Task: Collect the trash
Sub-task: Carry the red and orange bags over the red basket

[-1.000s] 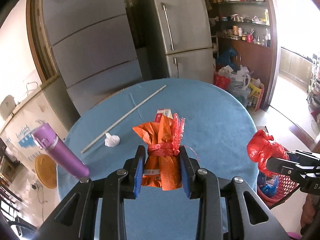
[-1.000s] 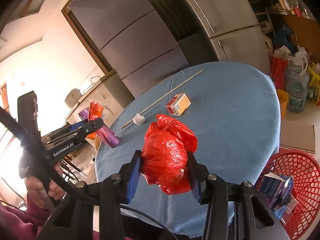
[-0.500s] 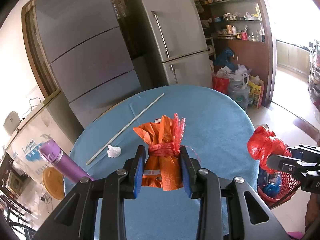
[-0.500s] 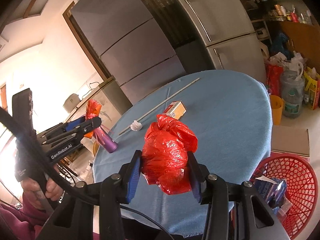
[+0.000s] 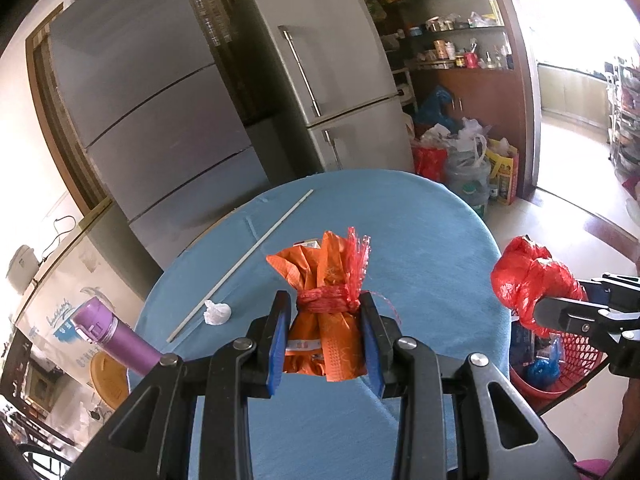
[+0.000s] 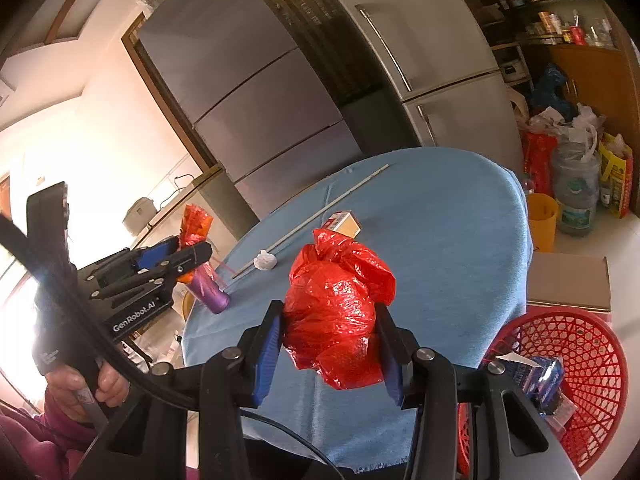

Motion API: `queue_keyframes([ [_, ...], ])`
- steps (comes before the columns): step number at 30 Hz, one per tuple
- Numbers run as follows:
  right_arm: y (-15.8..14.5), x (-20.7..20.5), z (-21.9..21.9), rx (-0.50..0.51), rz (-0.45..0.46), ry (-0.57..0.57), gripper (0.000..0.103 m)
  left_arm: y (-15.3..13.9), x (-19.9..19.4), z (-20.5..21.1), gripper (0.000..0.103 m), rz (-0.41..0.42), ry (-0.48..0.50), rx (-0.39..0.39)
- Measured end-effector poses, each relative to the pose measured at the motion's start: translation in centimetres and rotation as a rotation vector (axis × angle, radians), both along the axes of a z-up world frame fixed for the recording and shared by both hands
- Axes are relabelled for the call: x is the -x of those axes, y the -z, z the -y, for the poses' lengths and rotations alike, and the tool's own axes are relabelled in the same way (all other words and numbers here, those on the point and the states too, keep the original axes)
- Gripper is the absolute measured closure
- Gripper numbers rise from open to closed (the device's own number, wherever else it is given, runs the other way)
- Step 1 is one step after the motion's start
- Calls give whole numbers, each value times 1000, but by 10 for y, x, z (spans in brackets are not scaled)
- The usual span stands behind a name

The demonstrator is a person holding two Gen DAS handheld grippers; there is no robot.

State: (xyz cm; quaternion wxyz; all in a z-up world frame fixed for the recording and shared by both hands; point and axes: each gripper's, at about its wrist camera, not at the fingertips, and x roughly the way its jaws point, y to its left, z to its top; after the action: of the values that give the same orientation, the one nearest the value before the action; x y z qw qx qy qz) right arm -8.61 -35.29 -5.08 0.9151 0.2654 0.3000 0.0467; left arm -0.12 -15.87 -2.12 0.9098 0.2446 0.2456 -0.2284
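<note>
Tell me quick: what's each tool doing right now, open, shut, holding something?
Left tool: shut on the orange bundle tied with red netting.
Right tool: shut on the crumpled red plastic bag.

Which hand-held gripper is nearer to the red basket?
Right. The right hand-held gripper hangs just beside the red basket; the left hand-held gripper sits farther away, over the table.

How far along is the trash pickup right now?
Some wrappers already lie in the red basket. In hand: left gripper holds an orange packet, right gripper a red bag. Left on the table: white wad, small box, thin stick.
</note>
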Motion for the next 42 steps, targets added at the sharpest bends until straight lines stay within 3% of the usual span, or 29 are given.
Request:
queue_keyframes([
  [42,16,30,45,-51,-32,116,55,25,6,61,67,-18,141,-110],
])
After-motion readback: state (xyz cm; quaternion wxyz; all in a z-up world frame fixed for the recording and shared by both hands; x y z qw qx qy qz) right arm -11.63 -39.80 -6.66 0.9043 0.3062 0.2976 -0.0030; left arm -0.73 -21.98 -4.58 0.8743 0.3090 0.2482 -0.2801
